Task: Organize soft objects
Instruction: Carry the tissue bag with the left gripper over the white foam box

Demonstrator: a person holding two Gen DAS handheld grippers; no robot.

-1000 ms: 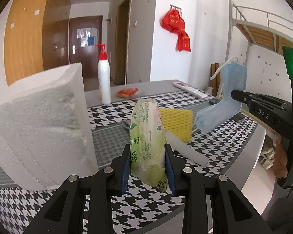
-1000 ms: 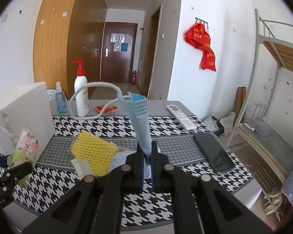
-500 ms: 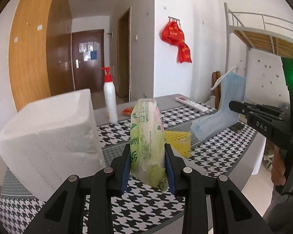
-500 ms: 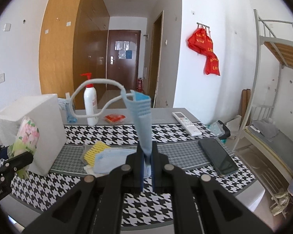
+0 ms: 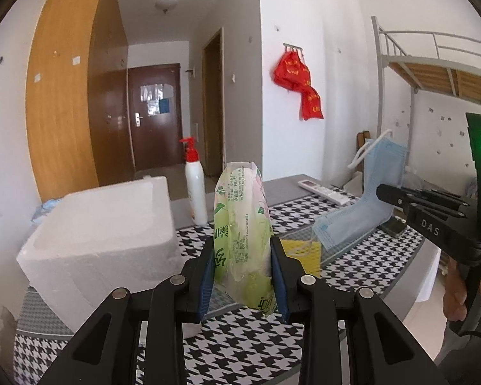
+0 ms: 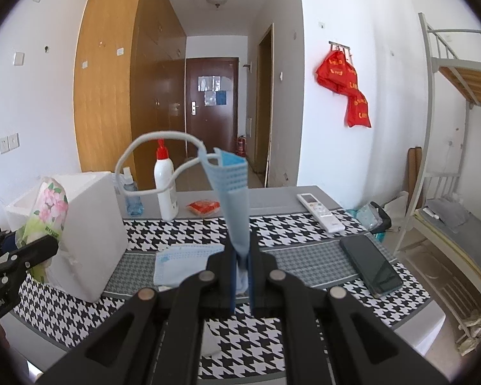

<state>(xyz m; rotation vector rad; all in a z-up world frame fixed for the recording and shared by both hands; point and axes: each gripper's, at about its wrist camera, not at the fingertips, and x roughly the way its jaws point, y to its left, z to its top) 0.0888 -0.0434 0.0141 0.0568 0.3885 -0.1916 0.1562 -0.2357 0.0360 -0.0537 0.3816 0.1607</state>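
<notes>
Left gripper (image 5: 242, 276) is clamped on a green tissue pack (image 5: 242, 231), which stands upright between its pads above the houndstooth table (image 5: 240, 343), beside the white foam box (image 5: 102, 234). Right gripper (image 6: 240, 274) is closed tight on a blue face mask (image 6: 235, 199), lifted clear of the table; a second mask (image 6: 182, 261) lies flat below it
</notes>
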